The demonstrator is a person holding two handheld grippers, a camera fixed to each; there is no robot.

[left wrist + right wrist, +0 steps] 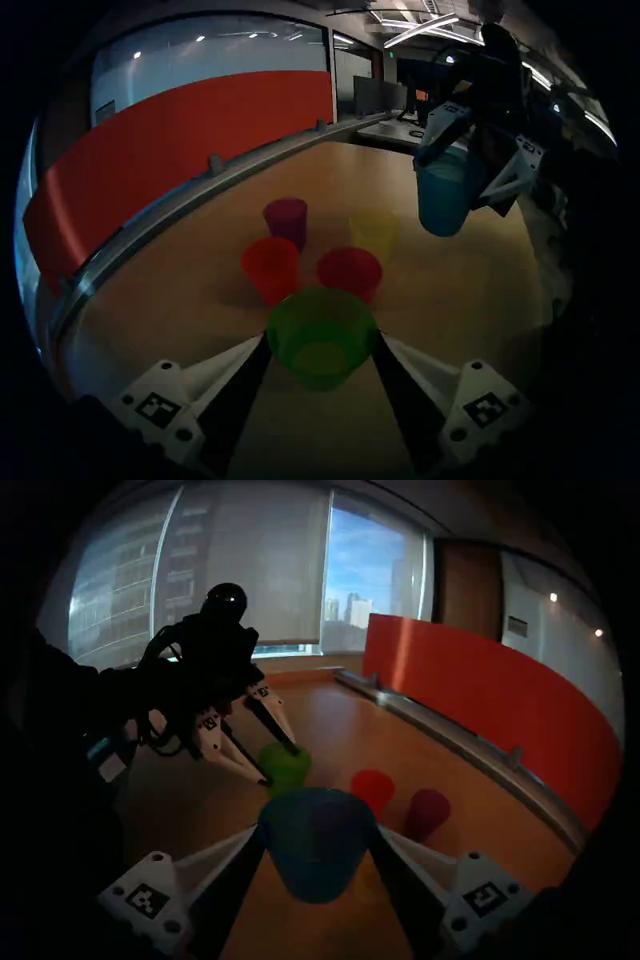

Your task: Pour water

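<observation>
1. My left claw is clamped on the green cup. One finger presses each side, and the cup stands upright between them with its mouth open upward. I cannot tell whether its base touches the wooden table or hangs just over it.
2. My right claw is clamped the same way on the blue cup, a finger on each flank.
3. In the left gripper view, the right claw holds the blue cup up in the air off to the right. It is higher than every cup on the table and leans a little. I cannot tell whether either held cup has water in it.
4. Just beyond the green cup, four cups stand close together. The orange cup and the red cup are nearest, side by side. The purple cup is behind the orange one, and the yellow cup is behind the red one.
5. In the right gripper view, the left claw and its green cup are ahead and to the left.
6. A metal rail runs along the table's far edge, with a red panel behind it. The right gripper view shows a window.
</observation>
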